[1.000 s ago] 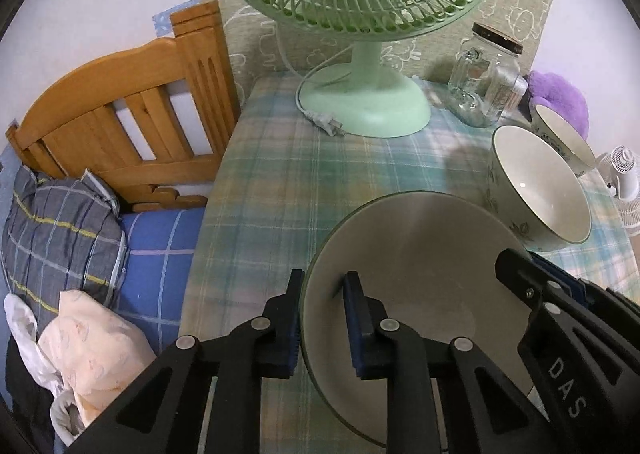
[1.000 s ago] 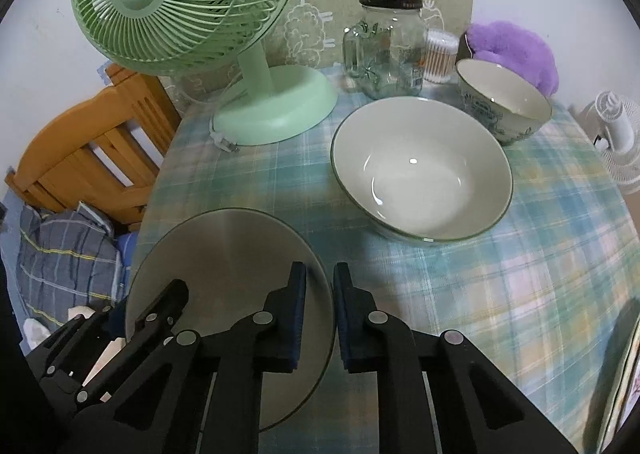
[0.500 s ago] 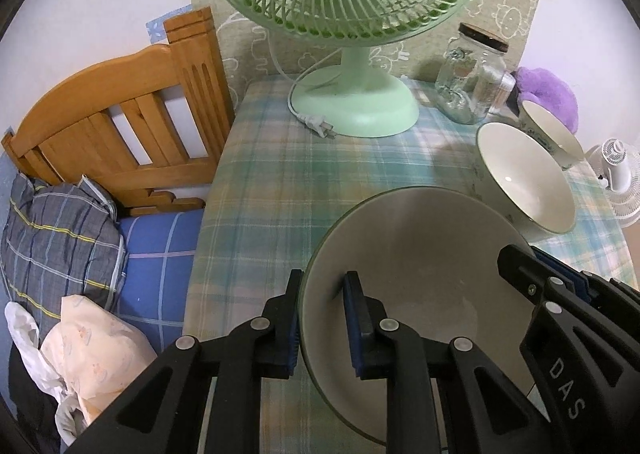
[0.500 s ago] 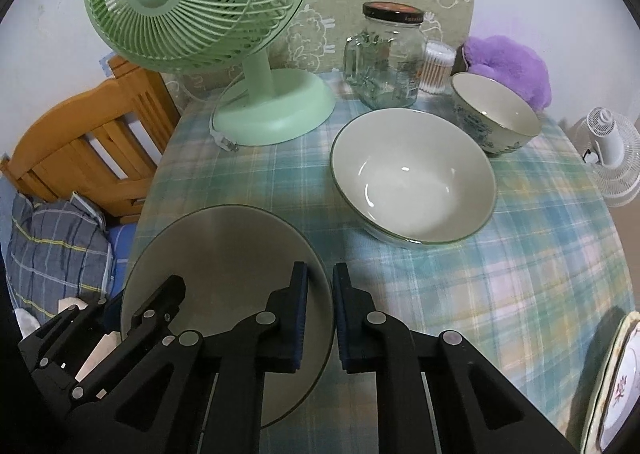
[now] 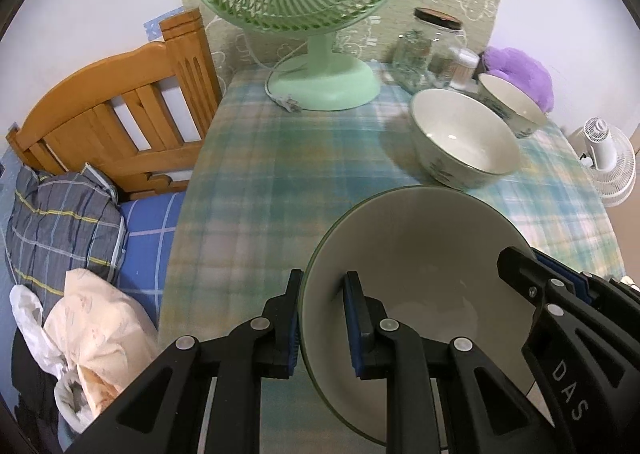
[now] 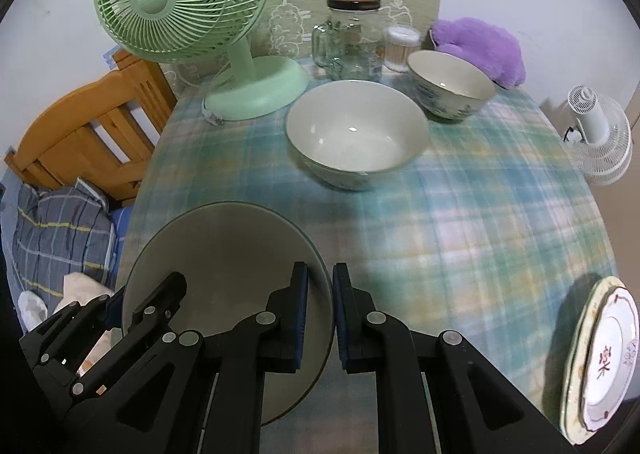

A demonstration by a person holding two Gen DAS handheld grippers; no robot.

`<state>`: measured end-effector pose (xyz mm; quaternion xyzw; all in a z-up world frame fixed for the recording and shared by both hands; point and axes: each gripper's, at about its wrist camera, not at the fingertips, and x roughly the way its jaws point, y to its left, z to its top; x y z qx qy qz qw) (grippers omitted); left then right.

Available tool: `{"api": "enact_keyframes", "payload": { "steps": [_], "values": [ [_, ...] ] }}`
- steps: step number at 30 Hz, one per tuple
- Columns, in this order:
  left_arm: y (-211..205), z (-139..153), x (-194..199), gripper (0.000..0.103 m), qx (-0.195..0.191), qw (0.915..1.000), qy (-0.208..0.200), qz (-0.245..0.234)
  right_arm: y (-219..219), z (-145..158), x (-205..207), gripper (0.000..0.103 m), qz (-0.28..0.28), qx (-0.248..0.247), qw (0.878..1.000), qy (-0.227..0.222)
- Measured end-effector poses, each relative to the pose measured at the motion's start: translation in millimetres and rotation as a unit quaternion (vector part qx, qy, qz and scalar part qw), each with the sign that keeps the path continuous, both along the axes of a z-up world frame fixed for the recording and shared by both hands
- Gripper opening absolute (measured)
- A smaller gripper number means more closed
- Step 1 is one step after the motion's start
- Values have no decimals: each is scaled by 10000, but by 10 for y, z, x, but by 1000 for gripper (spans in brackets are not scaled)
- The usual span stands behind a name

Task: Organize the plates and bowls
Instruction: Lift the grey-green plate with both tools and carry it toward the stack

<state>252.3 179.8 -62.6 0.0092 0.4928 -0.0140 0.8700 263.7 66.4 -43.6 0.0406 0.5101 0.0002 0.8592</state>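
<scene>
I hold a wide, shallow grey-white bowl with a green rim (image 5: 416,254) between both grippers, a little above the checked tablecloth (image 5: 280,174). My left gripper (image 5: 322,318) is shut on its left rim. My right gripper (image 6: 320,310) is shut on the right rim of the same bowl (image 6: 224,254). Farther back on the table stands a deep white bowl (image 6: 356,134), with a smaller patterned bowl (image 6: 452,86) behind it. A stack of plates (image 6: 600,354), the top one with a red mark, lies at the right edge.
A green desk fan (image 6: 180,2) stands at the back left, its cord and plug on the cloth. Beside it are a glass jar (image 6: 352,38), a cotton-swab tub (image 6: 400,48) and a purple plush (image 6: 480,46). A wooden bed headboard (image 5: 120,106) and bedding lie left of the table.
Both grippers have risen and drawn back from the fan, carrying the shallow bowl with them. The fan and the other bowls look farther away, and the plate stack has come into view at the right.
</scene>
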Motion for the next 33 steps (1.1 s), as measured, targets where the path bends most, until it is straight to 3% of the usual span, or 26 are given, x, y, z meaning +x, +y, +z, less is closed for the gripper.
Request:
{"api": "enact_keyframes", "payload": {
  "steps": [15, 33],
  "values": [
    [-794, 139, -655, 17, -80, 9999, 22, 103, -794, 231, -663, 16, 170, -37, 9998, -19],
    [-1450, -128, -1157, 17, -201, 9993, 272, 132, -1514, 16, -1209, 16, 192, -25, 9996, 198]
  ]
}}
